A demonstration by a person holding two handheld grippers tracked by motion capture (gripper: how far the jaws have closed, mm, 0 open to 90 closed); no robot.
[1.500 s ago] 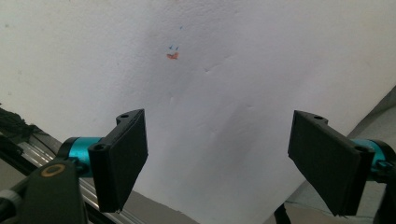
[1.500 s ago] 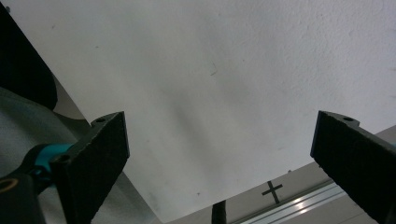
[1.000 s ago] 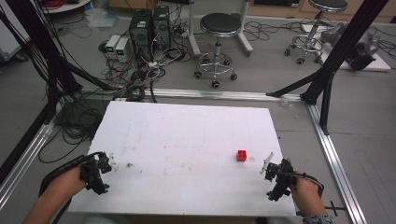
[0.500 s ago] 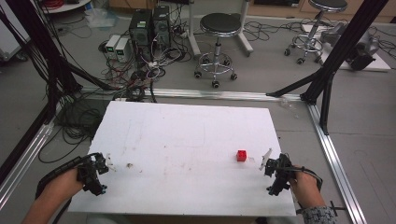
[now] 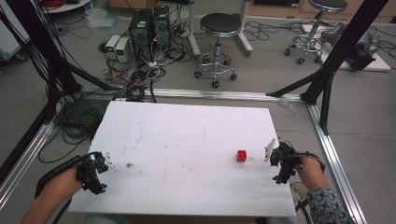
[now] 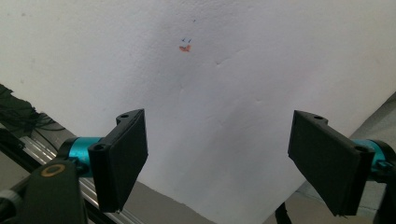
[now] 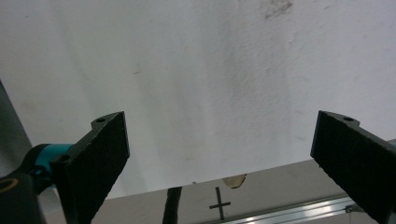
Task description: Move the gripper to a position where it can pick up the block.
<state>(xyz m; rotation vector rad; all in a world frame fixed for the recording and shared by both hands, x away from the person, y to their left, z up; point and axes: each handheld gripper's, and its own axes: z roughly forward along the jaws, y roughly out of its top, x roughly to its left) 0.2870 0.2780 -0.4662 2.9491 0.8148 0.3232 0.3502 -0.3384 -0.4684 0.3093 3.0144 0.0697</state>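
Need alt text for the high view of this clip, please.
A small red cube sits on a white table, near the right gripper at the table's right edge. The left gripper is at its left edge; both are open and empty.

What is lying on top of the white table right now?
A small red cube sits on the white table near its right side, close to the right claw. A few faint marks show too. Nothing is covered.

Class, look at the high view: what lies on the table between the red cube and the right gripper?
Nothing: in the high view, bare white table separates the red cube from the right gripper.
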